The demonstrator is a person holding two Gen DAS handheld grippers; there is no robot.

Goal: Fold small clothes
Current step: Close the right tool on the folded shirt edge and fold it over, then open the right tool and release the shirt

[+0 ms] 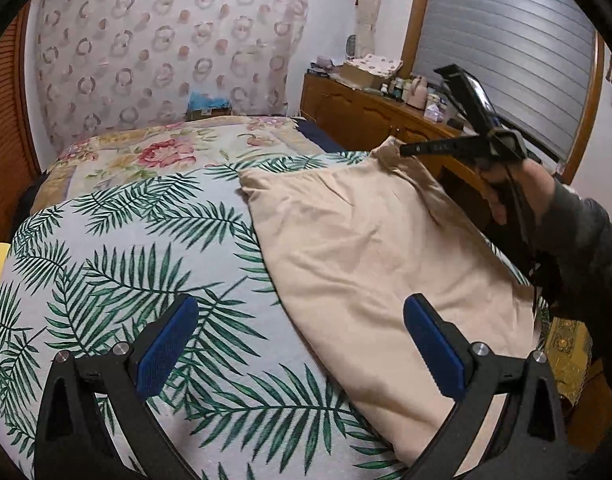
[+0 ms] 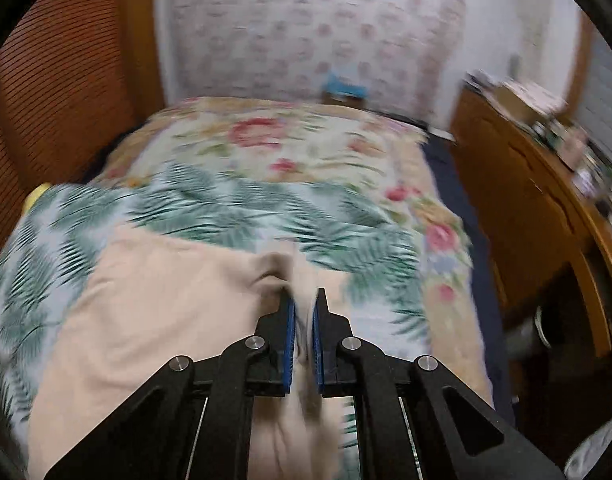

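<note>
Right hand-held gripper [image 2: 304, 300] pinching beige garment [image 1: 385, 248] corner, left hand-held gripper [image 1: 302, 316] wide, garment lengthwise away.

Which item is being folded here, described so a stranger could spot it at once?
Start at the bed, whose near end is covered by a palm-leaf sheet. On its right side lies the beige garment, plain and unpatterned. Its far corner is pinched in the right gripper, and it is the only solid-coloured cloth among the leaf and floral prints.
</note>
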